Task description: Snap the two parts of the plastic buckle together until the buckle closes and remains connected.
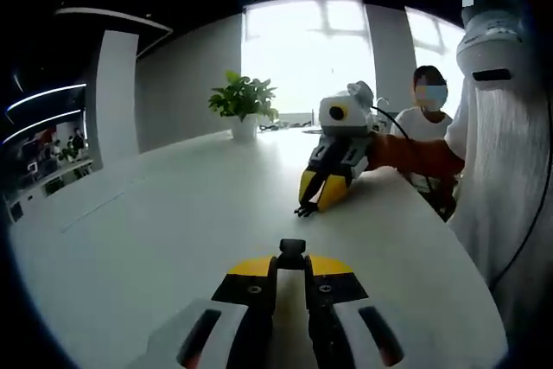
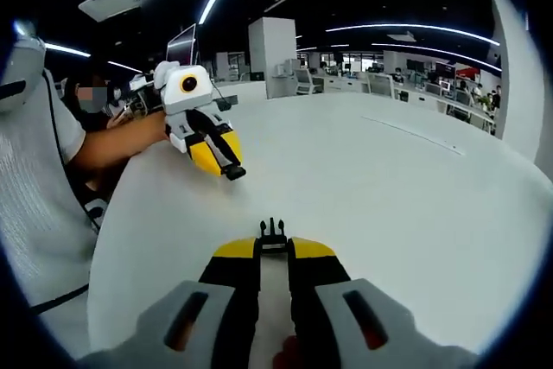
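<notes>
My left gripper (image 1: 292, 265) is shut on a small black buckle part (image 1: 292, 251) that sticks out past its yellow jaw tips, low over the white table (image 1: 164, 213). My right gripper (image 2: 273, 250) is shut on the other black buckle part (image 2: 273, 232), the one with prongs pointing forward. The two grippers face each other across the table, well apart. In the left gripper view the right gripper (image 1: 309, 205) comes in at centre right with the pronged part (image 1: 304, 210) at its tips. The right gripper view shows the left gripper (image 2: 230, 168) at upper left with its part (image 2: 234, 174).
A potted green plant (image 1: 244, 103) stands at the table's far edge by bright windows. A seated person (image 1: 429, 114) is beyond the right gripper. A white-clad body (image 1: 505, 170) is close at the right. The table (image 2: 406, 187) stretches wide and bare towards office desks (image 2: 380, 84).
</notes>
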